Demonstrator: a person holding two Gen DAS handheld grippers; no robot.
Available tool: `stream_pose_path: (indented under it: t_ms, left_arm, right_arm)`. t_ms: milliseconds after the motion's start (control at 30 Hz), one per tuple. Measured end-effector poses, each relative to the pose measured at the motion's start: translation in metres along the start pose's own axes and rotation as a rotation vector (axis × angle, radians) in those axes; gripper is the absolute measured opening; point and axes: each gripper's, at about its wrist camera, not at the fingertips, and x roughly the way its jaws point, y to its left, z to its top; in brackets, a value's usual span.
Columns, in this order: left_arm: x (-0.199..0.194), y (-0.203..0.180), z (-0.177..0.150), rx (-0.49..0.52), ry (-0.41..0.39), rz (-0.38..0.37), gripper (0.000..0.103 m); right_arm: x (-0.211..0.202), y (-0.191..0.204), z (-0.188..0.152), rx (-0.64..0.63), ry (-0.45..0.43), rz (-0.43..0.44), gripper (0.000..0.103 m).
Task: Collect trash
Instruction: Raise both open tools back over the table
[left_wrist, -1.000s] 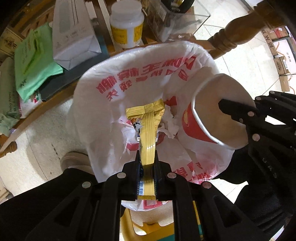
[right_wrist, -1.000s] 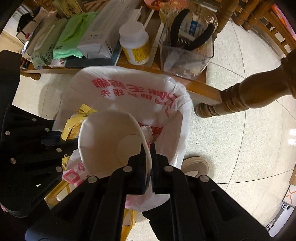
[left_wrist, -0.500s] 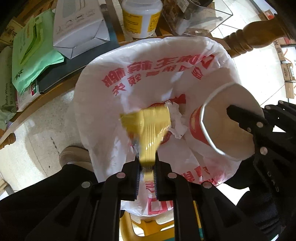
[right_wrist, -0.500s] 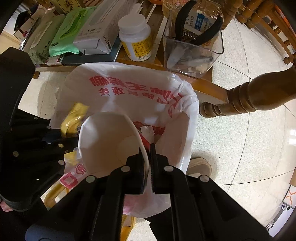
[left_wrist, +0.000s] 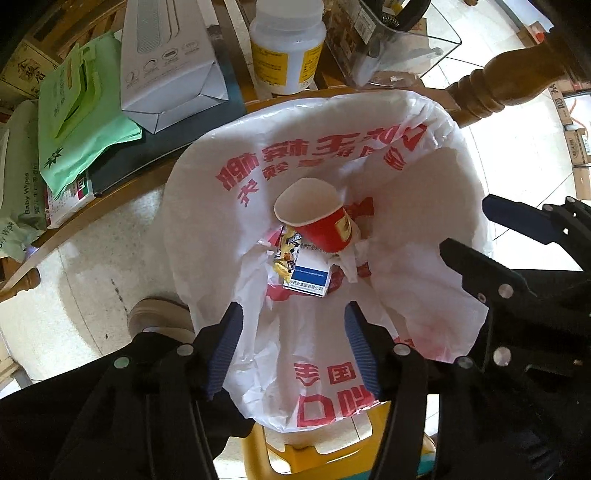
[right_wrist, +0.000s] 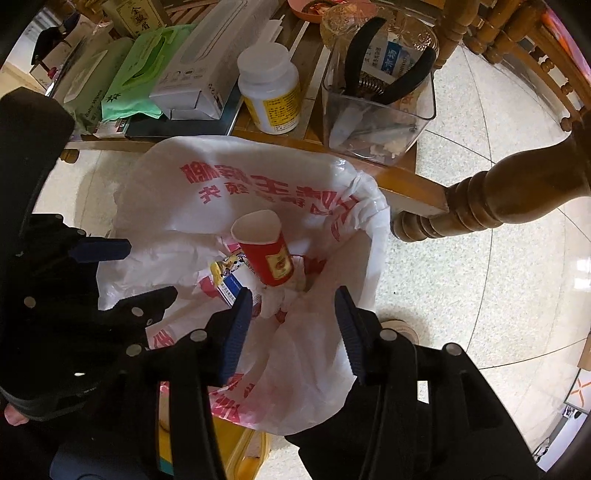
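Lying tilted in the crinkly white plastic bag (left_wrist: 229, 229), a red paper cup (left_wrist: 325, 229) rests ahead of both empty, spread grippers: left gripper (left_wrist: 293, 332), right gripper (right_wrist: 293, 314).

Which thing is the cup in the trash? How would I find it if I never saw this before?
Find the big white plastic bag with red writing, hanging open beside the wooden table. Down inside lies the paper cup, tipped on its side over a yellow wrapper and a small blue-and-white box. It is the only red thing there with a round white mouth.
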Motion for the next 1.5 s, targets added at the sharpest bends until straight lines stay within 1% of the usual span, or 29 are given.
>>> stream_pose_path:
  t_ms: [100, 233, 300, 333, 400, 433, 467, 533, 600, 633, 667, 733, 800, 833, 900, 933, 1067, 1133, 1167, 1200, 1267, 1367, 1500]
  left_arm:
    - [-0.002, -0.001, 0.001, -0.001, -0.003, 0.003, 0.057]
    - [-0.007, -0.006, 0.002, 0.008, -0.018, 0.031, 0.058]
    - [-0.016, -0.009, -0.002, 0.014, -0.029, 0.051, 0.061]
    - [-0.022, -0.008, -0.007, 0.011, -0.041, 0.062, 0.062]
    - [-0.036, -0.009, -0.017, 0.013, -0.064, 0.075, 0.062]
    - [-0.047, -0.01, -0.026, 0.02, -0.078, 0.076, 0.064]
    - [-0.058, -0.01, -0.035, 0.028, -0.095, 0.076, 0.066]
    - [-0.08, -0.009, -0.052, 0.035, -0.119, 0.061, 0.077]
    - [-0.108, -0.006, -0.073, 0.036, -0.129, 0.015, 0.077]
    - [-0.121, -0.006, -0.081, 0.037, -0.133, 0.003, 0.077]
    - [-0.136, -0.005, -0.087, 0.039, -0.139, -0.001, 0.077]
    - [-0.18, 0.001, -0.1, 0.037, -0.169, 0.008, 0.078]
    - [-0.215, 0.003, -0.106, 0.033, -0.207, 0.024, 0.081]
    - [-0.246, 0.007, -0.107, 0.021, -0.241, 0.043, 0.086]
    - [-0.28, 0.009, -0.105, 0.012, -0.277, 0.066, 0.089]
    - [-0.307, 0.012, -0.1, 0.008, -0.3, 0.079, 0.089]
    - [-0.381, 0.011, -0.086, -0.002, -0.365, 0.143, 0.09]
    - [-0.407, 0.009, -0.079, 0.012, -0.384, 0.138, 0.09]
    - [-0.423, 0.007, -0.075, 0.014, -0.403, 0.149, 0.091]
    - [-0.431, 0.006, -0.072, 0.014, -0.409, 0.161, 0.093]
    - [-0.448, 0.001, -0.062, 0.018, -0.412, 0.19, 0.093]
    - [-0.464, 0.0, -0.049, 0.014, -0.386, 0.194, 0.093]
    - [-0.486, 0.004, -0.037, 0.014, -0.391, 0.183, 0.093]
  right_arm:
    - [-0.004, 0.001, -0.001, -0.005, -0.009, -0.005, 0.046]
    - [-0.01, 0.002, -0.003, -0.005, -0.021, -0.009, 0.046]
    - [-0.016, 0.003, -0.007, -0.01, -0.03, -0.009, 0.047]
    - [-0.023, 0.004, -0.011, -0.013, -0.036, -0.009, 0.049]
    - [-0.04, 0.007, -0.02, -0.024, -0.058, -0.011, 0.06]
    - [-0.048, 0.008, -0.023, -0.031, -0.072, -0.009, 0.063]
    - [-0.059, 0.01, -0.028, -0.037, -0.09, -0.01, 0.069]
    - [-0.081, 0.012, -0.038, -0.046, -0.113, 0.002, 0.074]
    - [-0.104, 0.013, -0.047, -0.053, -0.124, 0.034, 0.077]
    - [-0.123, 0.012, -0.053, -0.058, -0.132, 0.053, 0.077]
    - [-0.135, 0.012, -0.055, -0.063, -0.139, 0.061, 0.078]
    - [-0.169, 0.012, -0.06, -0.077, -0.164, 0.068, 0.079]
    - [-0.203, 0.011, -0.06, -0.09, -0.197, 0.064, 0.086]
    - [-0.227, 0.007, -0.057, -0.089, -0.216, 0.065, 0.087]
    - [-0.267, -0.004, -0.047, -0.072, -0.247, 0.08, 0.088]
    - [-0.281, -0.01, -0.043, -0.063, -0.256, 0.086, 0.088]
    - [-0.354, -0.034, -0.013, -0.016, -0.314, 0.069, 0.089]
    - [-0.386, -0.043, 0.001, -0.01, -0.351, 0.042, 0.09]
    - [-0.398, -0.046, 0.007, -0.012, -0.362, 0.028, 0.093]
    - [-0.411, -0.048, 0.013, -0.016, -0.375, 0.015, 0.093]
    - [-0.435, -0.053, 0.024, -0.01, -0.4, -0.01, 0.093]
    - [-0.46, -0.064, 0.041, 0.021, -0.411, 0.032, 0.094]
    - [-0.48, -0.076, 0.064, 0.06, -0.403, 0.059, 0.094]
